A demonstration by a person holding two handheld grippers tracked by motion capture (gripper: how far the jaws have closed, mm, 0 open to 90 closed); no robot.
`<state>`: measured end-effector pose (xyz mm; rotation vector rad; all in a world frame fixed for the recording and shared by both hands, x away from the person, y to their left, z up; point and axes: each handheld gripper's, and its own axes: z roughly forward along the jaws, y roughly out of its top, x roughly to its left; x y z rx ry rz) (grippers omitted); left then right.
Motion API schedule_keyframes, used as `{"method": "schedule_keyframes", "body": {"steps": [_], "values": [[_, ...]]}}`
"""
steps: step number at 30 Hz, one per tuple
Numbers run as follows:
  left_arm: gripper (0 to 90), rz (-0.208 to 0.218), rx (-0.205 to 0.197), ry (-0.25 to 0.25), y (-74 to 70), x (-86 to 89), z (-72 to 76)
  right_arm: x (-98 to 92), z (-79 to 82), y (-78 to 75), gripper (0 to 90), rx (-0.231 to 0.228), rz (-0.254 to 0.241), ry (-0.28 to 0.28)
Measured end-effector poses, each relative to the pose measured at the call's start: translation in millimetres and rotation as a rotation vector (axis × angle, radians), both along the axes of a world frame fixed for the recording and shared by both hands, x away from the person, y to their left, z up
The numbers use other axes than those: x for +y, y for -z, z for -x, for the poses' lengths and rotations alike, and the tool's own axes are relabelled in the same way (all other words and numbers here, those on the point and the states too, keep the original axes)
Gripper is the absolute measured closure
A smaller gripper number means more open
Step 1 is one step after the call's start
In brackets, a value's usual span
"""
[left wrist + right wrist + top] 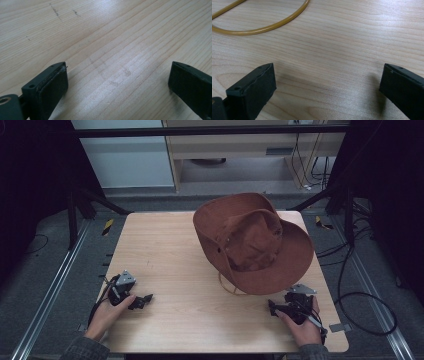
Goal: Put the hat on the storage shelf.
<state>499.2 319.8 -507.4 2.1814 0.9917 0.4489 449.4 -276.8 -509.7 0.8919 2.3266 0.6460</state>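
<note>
Both the left hand-held gripper [142, 301] and right hand-held gripper [274, 309] rest on the bench [165, 255], jaws apart and empty, near the brown hat [252, 242].

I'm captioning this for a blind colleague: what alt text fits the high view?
A brown wide-brimmed hat lies on a light wooden table, its cord trailing toward the near edge. A person's hands rest at the near corners, the left hand-held gripper and right hand-held gripper pointing inward.

The hat [252, 242] lies on the table [165, 250] — toward its far right. Its cord [227, 287] trails out on the near side, near the right gripper [274, 309] — the left gripper [145, 300] rests well apart, at the near left.
</note>
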Motion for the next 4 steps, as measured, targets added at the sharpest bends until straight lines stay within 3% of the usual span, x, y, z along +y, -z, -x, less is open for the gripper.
{"method": "schedule_keyframes", "body": {"steps": [4], "values": [[1.1,0.004,0.006,0.016,0.1,0.7,-0.8,0.2,0.1,-0.1,0.6,0.0,0.001,0.004]]}}
